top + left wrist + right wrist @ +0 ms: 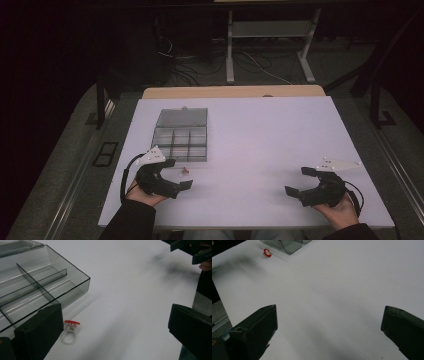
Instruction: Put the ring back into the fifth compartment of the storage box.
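left gripper [179, 173] jaws gaping wide, holding nothing | right gripper [299, 181] jaws gaping wide, holding nothing | ring [70, 331] lying on table [270, 135] beside box [181, 135], its red top blurring, no writing showing

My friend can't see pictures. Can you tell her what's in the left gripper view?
A small clear ring with a red top lies on a white table, close by one of the two open black jaws of the left gripper. Just behind it sits a clear, smoky box split into empty sections. The right gripper shows at the far corner.
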Demonstrator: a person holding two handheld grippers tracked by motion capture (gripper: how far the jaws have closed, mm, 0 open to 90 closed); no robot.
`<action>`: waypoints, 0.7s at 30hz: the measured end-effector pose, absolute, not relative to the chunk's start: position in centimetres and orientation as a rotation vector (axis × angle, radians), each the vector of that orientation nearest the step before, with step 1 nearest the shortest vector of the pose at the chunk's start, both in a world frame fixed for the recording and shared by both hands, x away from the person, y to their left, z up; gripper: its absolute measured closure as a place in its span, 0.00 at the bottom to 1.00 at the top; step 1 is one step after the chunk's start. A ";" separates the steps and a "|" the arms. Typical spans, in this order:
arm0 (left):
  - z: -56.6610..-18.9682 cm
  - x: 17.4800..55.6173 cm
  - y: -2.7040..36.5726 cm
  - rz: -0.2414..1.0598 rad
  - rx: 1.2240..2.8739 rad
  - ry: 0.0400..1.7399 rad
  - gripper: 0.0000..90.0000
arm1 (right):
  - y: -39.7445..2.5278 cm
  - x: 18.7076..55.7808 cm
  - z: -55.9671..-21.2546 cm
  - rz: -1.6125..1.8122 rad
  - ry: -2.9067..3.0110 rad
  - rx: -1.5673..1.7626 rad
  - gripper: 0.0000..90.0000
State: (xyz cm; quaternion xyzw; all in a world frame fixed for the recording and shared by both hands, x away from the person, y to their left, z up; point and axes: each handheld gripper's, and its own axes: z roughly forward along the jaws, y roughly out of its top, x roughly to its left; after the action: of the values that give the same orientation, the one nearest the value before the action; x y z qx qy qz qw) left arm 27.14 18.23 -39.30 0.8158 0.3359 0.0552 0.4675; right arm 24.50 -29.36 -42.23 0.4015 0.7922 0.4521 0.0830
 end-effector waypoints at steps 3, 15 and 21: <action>-39.2 27.6 18.3 0.132 2.024 0.834 0.00 | -29.3 24.4 -42.2 1.348 2.360 1.201 0.00; -39.3 29.0 18.0 0.118 2.103 0.832 0.00 | -29.3 24.4 -42.1 1.344 2.359 1.200 0.00; -39.5 29.8 18.0 0.102 2.125 0.825 0.00 | -29.3 24.4 -42.1 1.343 2.358 1.199 0.00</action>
State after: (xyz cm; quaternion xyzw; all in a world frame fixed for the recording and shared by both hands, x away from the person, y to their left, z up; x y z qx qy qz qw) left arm 29.78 17.96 -39.46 0.8465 0.3286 0.0407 0.4168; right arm 24.36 -29.33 -42.14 0.4026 0.7919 0.4508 0.0874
